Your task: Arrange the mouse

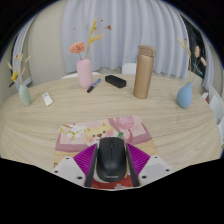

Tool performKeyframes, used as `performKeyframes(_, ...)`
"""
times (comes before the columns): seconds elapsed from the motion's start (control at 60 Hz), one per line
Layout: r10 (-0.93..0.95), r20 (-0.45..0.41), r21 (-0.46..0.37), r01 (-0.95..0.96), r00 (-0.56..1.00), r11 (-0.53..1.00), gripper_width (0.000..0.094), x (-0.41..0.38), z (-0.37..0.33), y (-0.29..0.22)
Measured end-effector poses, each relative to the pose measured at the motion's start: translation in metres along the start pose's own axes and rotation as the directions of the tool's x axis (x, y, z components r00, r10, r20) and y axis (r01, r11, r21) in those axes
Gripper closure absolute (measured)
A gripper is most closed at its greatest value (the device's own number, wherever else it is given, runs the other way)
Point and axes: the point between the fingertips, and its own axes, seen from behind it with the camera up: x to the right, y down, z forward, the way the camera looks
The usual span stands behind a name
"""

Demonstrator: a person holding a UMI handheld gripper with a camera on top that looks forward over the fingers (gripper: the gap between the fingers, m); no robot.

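A black computer mouse (110,160) sits between my two fingers, over the near edge of a patterned mouse mat (100,133) with cartoon figures. My gripper (110,163) has its magenta pads (82,160) pressed against both sides of the mouse. I cannot tell whether the mouse rests on the mat or is held just above it.
On the round wooden table (60,110) beyond the mat stand a pink vase with flowers (85,72), a tan bottle (144,72), a black box (116,80), a dark pen (93,87), a blue vase (184,95) and a small vase (24,94). Curtains hang behind.
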Motion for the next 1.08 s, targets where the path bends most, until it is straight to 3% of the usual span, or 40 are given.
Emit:
performKeyframes(0.083, 0.039, 0.006, 0.0, -0.04, 0.999, 0.999, 0.0103, 0.0, -0.011, -0.007)
performKeyframes(0.117, 0.05, 0.004, 0.011, -0.05, 0.999, 0.999, 0.0065, 0.0, -0.02, -0.014)
performKeyframes(0.3, 0.045, 0.013, 0.066, -0.046, 0.999, 0.997, 0.0081, -0.03, -0.113, -0.034)
performKeyframes(0.567, 0.005, 0.03, 0.038, -0.006, 1.0, 0.999, 0.0084, -0.107, -0.229, 0.034)
performKeyframes(0.8, 0.0, 0.044, -0.029, 0.001, 0.999, 1.0, 0.0085, -0.146, -0.256, 0.088)
performKeyframes(1.083, -0.042, 0.027, -0.028, 0.042, 0.999, 0.999, 0.0084, -0.159, -0.262, 0.091)
